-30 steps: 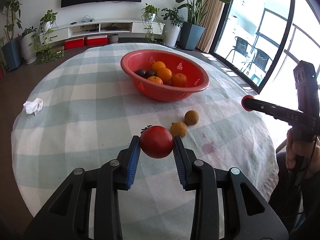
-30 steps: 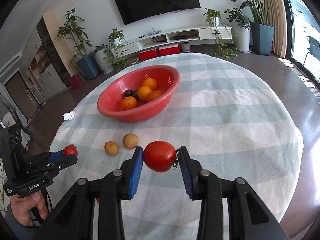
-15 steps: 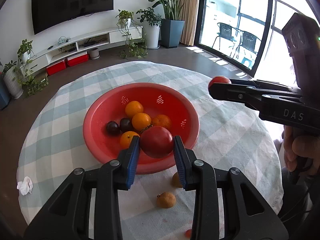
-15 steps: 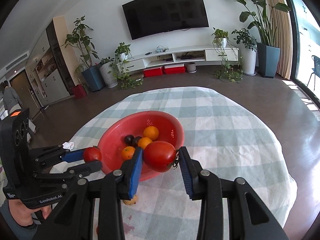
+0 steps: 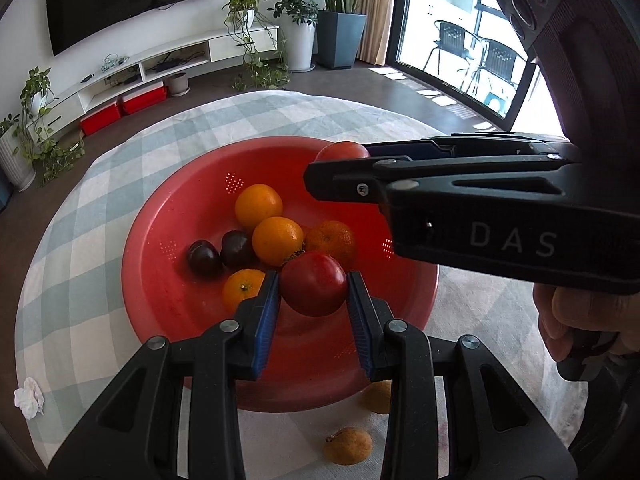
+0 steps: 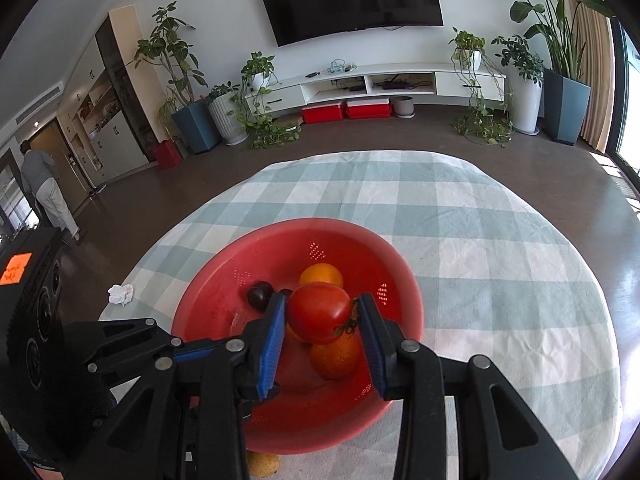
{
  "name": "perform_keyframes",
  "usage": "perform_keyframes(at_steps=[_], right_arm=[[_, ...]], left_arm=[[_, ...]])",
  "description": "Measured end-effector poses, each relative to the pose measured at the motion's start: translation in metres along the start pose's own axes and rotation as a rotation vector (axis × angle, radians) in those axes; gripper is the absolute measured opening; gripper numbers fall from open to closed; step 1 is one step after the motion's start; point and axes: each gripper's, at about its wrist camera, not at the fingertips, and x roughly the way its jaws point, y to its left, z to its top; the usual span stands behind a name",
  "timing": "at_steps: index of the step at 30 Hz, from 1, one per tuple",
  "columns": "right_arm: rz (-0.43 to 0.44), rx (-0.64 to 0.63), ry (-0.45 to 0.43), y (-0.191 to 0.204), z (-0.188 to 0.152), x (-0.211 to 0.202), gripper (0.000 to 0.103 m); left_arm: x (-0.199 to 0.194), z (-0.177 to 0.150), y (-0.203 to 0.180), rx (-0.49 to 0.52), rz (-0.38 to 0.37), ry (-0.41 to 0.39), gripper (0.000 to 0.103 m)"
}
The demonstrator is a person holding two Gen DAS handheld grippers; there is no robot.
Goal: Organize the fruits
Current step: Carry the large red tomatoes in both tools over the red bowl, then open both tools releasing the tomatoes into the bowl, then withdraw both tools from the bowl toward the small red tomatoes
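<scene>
A red basket [image 5: 160, 240] on the checked table holds several oranges [image 5: 258, 206] and two dark plums [image 5: 204, 258]. My left gripper [image 5: 313, 294] is shut on a red tomato [image 5: 313, 283] and holds it above the basket's near side. My right gripper [image 6: 322, 318] is shut on another red tomato [image 6: 319, 312] above the same basket [image 6: 400, 264]. The right gripper reaches in from the right in the left wrist view, its tomato [image 5: 342, 151] peeking over its fingers. The left gripper's fingers [image 6: 132, 340] show at lower left in the right wrist view.
Two small brown fruits [image 5: 348, 446] lie on the cloth in front of the basket, one partly hidden [image 5: 378, 396]. A crumpled white tissue [image 5: 29, 396] lies at the table's left edge. A person stands far off at the left [image 6: 48, 192].
Both grippers have carried their tomatoes forward from the table's near part to above the basket and come close together. Both stay shut on their tomatoes.
</scene>
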Motion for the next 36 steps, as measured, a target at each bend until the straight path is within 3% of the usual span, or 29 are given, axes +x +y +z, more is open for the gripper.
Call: perform_keyframes(at_steps=[11,22,23,26,29,36], right_arm=[[-0.049,-0.030,0.070,-0.003,0.000,0.039,0.039],[-0.071,-0.041,0.076,-0.004,-0.001,0.045,0.040],[-0.072,-0.043,0.077,-0.004,-0.001,0.045,0.040],[-0.071,-0.041,0.076,-0.005,-0.001,0.044,0.040],[-0.071,-0.034,0.070,-0.006,-0.001,0.044,0.047],[-0.071,-0.028,0.043,-0.007,-0.003,0.030,0.051]], left_arm=[[0.015,-0.001,0.002,0.004,-0.009,0.006,0.032],[0.017,-0.001,0.006,-0.008,-0.007,0.005,0.032],[0.015,-0.002,0.004,-0.009,-0.004,0.005,0.035],[0.011,-0.002,0.003,-0.016,0.006,-0.004,0.056],[0.010,-0.002,0.003,-0.015,0.007,-0.007,0.056],[-0.007,-0.008,0.005,-0.033,0.017,-0.030,0.064]])
